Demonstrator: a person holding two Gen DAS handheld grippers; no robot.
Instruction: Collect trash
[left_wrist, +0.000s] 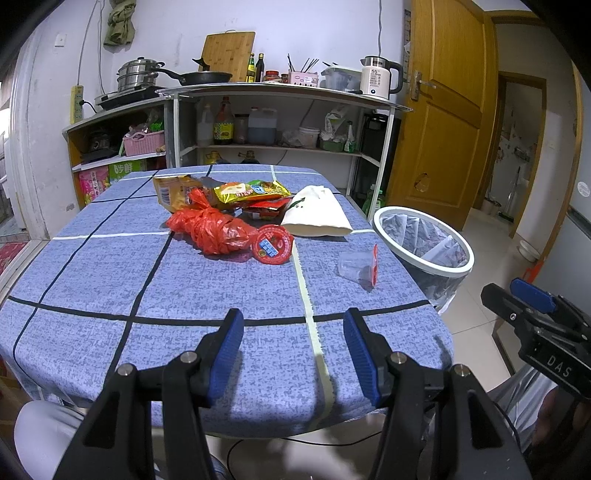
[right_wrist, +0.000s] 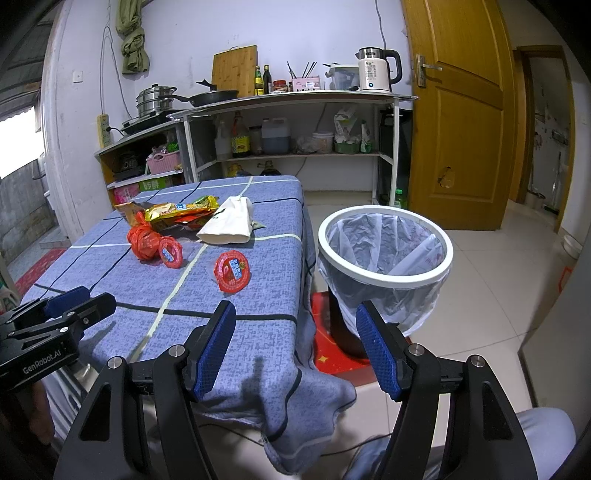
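Trash lies on the blue checked tablecloth (left_wrist: 110, 266): a crumpled red plastic bag (left_wrist: 210, 229), a red round cup lid (left_wrist: 275, 245), a clear cup with a red lid (left_wrist: 358, 267), yellow and red snack wrappers (left_wrist: 251, 194) and a white paper bag (left_wrist: 317, 218). My left gripper (left_wrist: 293, 354) is open and empty above the table's near edge. My right gripper (right_wrist: 295, 347) is open and empty over the table's near right corner. The white-rimmed bin (right_wrist: 384, 258) with a clear liner stands on the floor right of the table. The clear cup's red lid (right_wrist: 232, 273) faces the right wrist view.
A kitchen shelf unit (left_wrist: 280, 122) with bottles, pans and a kettle stands behind the table. A wooden door (left_wrist: 447, 110) is at the right. Tiled floor (right_wrist: 498, 295) surrounds the bin. A red mat (right_wrist: 332, 354) lies under the bin.
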